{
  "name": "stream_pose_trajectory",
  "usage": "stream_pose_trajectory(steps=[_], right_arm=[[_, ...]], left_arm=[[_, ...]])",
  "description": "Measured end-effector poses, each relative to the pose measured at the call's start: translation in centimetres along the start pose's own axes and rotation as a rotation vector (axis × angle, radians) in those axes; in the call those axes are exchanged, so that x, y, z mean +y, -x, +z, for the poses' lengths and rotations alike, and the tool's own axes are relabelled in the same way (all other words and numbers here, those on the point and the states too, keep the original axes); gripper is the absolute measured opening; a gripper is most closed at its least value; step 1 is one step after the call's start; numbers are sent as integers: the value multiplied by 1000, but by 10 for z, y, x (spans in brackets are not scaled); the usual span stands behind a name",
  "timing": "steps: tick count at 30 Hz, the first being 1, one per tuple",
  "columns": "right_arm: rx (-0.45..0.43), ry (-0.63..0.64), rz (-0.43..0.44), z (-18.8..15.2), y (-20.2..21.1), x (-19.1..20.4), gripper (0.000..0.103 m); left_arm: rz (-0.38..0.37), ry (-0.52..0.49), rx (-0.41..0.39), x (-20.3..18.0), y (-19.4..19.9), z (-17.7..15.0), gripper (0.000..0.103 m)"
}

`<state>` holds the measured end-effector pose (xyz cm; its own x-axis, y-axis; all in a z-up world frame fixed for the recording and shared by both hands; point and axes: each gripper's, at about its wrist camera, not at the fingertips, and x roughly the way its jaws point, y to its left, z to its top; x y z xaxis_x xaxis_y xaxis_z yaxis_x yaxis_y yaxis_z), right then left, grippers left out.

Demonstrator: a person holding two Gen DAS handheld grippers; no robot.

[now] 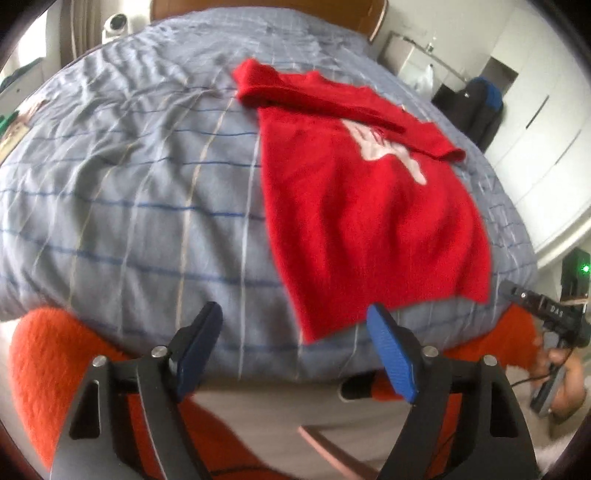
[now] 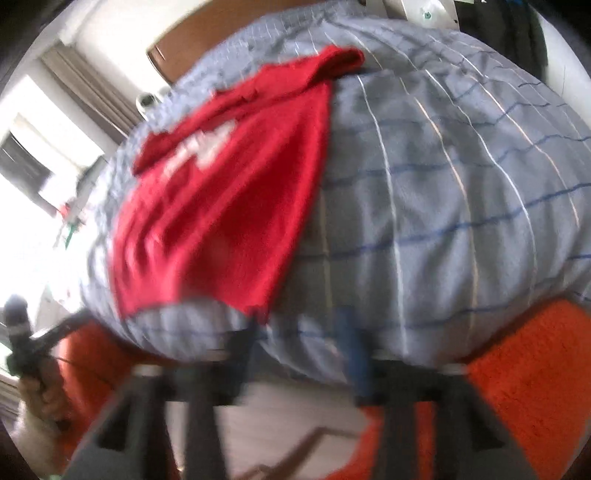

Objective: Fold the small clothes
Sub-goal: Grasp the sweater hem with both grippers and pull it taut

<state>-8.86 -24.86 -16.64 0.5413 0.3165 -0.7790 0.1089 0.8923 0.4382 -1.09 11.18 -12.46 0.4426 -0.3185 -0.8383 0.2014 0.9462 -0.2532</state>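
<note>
Lying flat on the checked bedcover (image 1: 129, 177) is one red sweater (image 1: 362, 221), while two grippers, left (image 1: 295, 325) and right (image 2: 299, 328), hover released, grasping nothing.

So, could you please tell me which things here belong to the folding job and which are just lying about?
For the job:
red sweater, one sleeve folded across it
left gripper, open
right gripper, open
checked duvet it lies on

Lying about:
white camera
dark jacket
wooden headboard
</note>
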Motion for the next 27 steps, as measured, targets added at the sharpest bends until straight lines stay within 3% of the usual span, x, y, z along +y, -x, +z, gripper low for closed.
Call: stream_pose_trajectory(steps=[1,2,3,4,5,6,7,11,14,19,22,23,24,26,27], right_arm=[[-2,1,6,4,-3,1,63],[6,-3,17,8,-9,2,63],[17,-9,39,11,-16,2,63],[42,-16,88,15,-28,2,60],[61,-11,115,15,-36,4,53],[85,7,122,15,-44,8,17],[102,34,63,15,-51,12,4],[90,77,-52,7,-17,13,3],[84,60,-75,-1,9,2,3],[169,45,-164,-6,-38,-7,3],[159,108,-250,-2,-56,9,4],[151,129,-264,-2,-55,14,4],[143,145,-276,-2,-51,18,8],[127,167,-321,-2,-41,27,29],[110,173,-341,-2,-34,28,43]], left_arm=[[17,-12,25,-4,-13,5,81],[31,-19,56,-7,-27,9,72],[31,-23,95,-11,-43,14,38],[22,-23,130,-13,-53,13,13],[26,-15,162,-14,-62,13,3],[38,-2,155,-14,-63,13,2],[37,5,146,-13,-59,11,2],[69,-64,100,-10,-19,-4,1],[97,-107,109,-13,-19,-9,1],[210,-125,179,-16,-77,-6,2],[226,-127,161,-19,-75,-3,8],[215,-127,155,-18,-73,-4,12],[208,-119,148,-16,-67,-4,26],[194,-86,110,-7,-48,-6,50],[192,-73,77,-4,-38,-5,56]])
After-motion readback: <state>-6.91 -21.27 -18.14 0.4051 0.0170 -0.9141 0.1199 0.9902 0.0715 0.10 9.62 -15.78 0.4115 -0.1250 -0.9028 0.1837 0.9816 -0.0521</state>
